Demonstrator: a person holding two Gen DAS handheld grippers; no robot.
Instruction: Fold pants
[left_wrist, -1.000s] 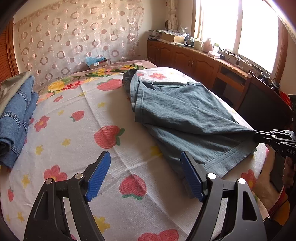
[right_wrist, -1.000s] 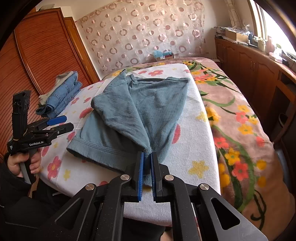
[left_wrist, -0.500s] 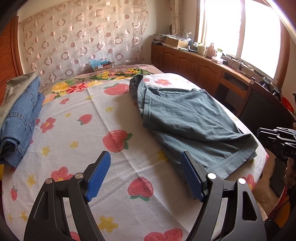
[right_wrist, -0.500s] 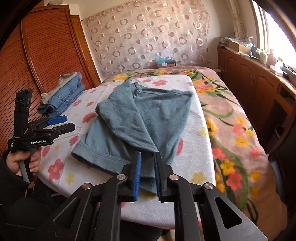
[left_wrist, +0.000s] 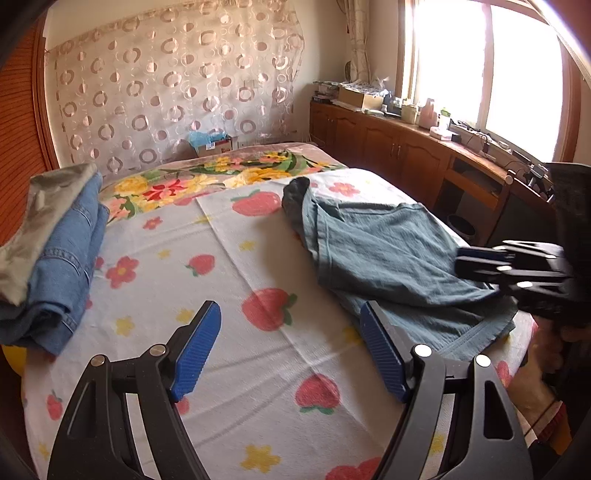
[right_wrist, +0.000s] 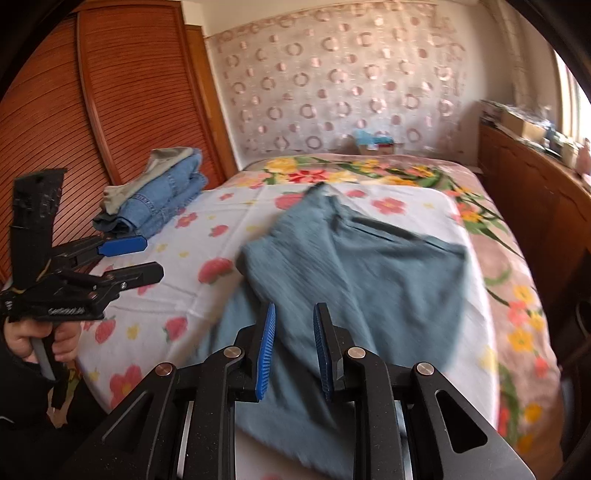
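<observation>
1. The pants (right_wrist: 354, 280), blue-green and already doubled leg over leg, lie on the towel (left_wrist: 229, 295) ahead of the right gripper (right_wrist: 293, 349), whose fingers are parted by a narrow gap with nothing between them; the cloth lies beneath and beyond the tips.
2. The left gripper (left_wrist: 291, 354) has its fingers spread wide and empty. The hem end of the pants (left_wrist: 406, 266) lies just past its right finger, the bare towel between the two.
3. The top layer sits skewed over the lower one, so the hems do not line up. Judged from this, a next fold taken now would likely lock in that crooked edge.
4. The near hem lies close to the bed edge; a pull toward the person could drag it off.
5. A pinch with so narrow a gap might catch only the upper layer, leaving the lower one behind and opening the fold.
6. The folded jeans (left_wrist: 62, 266) lie well left of the left fingers, out of the way.
</observation>
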